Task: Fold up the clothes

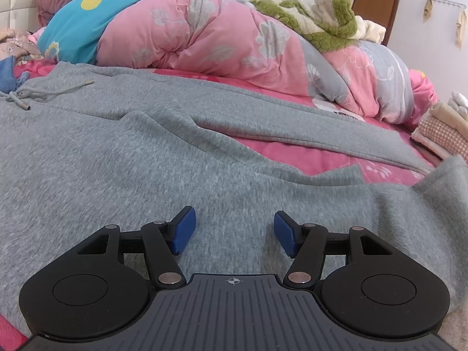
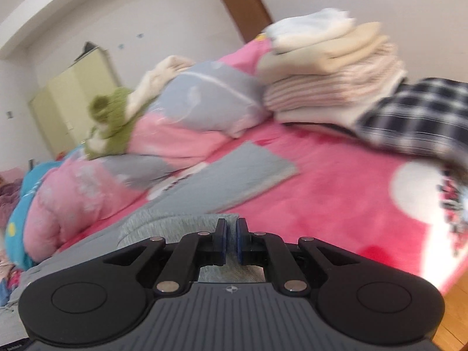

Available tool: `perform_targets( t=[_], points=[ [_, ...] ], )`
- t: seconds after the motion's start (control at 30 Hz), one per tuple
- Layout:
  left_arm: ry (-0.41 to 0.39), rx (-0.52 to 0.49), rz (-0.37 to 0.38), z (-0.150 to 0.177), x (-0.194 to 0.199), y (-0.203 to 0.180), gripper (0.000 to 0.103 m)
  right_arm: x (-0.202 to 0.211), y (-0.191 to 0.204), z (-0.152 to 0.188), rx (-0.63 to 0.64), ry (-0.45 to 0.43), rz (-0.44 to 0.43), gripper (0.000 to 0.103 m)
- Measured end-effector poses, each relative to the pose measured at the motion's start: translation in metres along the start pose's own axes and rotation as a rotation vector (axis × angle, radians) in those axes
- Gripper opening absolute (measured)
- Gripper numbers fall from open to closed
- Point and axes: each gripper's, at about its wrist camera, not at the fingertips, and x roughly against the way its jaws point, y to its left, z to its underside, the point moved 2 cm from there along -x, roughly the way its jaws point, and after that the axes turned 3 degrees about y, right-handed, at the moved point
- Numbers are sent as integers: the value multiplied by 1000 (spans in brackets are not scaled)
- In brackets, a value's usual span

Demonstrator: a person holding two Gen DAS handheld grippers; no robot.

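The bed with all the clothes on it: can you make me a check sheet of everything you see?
Surface: pink bedspread, partly covered.
Job's things: grey sweatpants spread flat, drawstring loose near the waist; one pant leg reaches toward the folded pile.
Clutter: pink quilt bunched up; green fuzzy blanket on top of it; stack of folded clothes; checked garment beside the stack.
Claws: left claw open over the sweatpants, gripping nothing; right claw shut on a fold of grey cloth.
Cables: nothing seen.
Surroundings: brown door, yellow-green wardrobe, pale walls.
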Motion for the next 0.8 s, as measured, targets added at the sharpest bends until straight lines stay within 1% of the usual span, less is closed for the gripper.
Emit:
perform_targets(
  t=[0.27, 0.43, 0.53, 0.57, 0.6, 0.67, 0.73, 0.8],
  points=[
    [0, 4, 8, 0, 1, 1, 60, 24, -37, 8, -68, -22, 108, 3],
    [-1, 7, 15, 0, 1, 2, 60, 15, -49, 21, -95, 40, 149, 3],
    [-2, 9, 22, 0, 1, 4, 60, 13, -62, 25, -159, 67, 189, 7],
    [-3, 9, 24, 0, 1, 4, 60, 15, -65, 25, -179, 64, 201, 12],
    [-3, 8, 25, 0, 1, 4, 60, 18, -67, 23, -188, 51, 209, 22],
    [-5, 4, 28, 0, 1, 4, 60, 26, -69, 20, -195, 21, 223, 34],
    [-7, -2, 29, 0, 1, 4, 60, 29, -68, 15, -194, 7, 205, 35],
    [-8, -3, 31, 0, 1, 4, 60, 25, -66, 6, -194, 12, 169, 38]
  ],
)
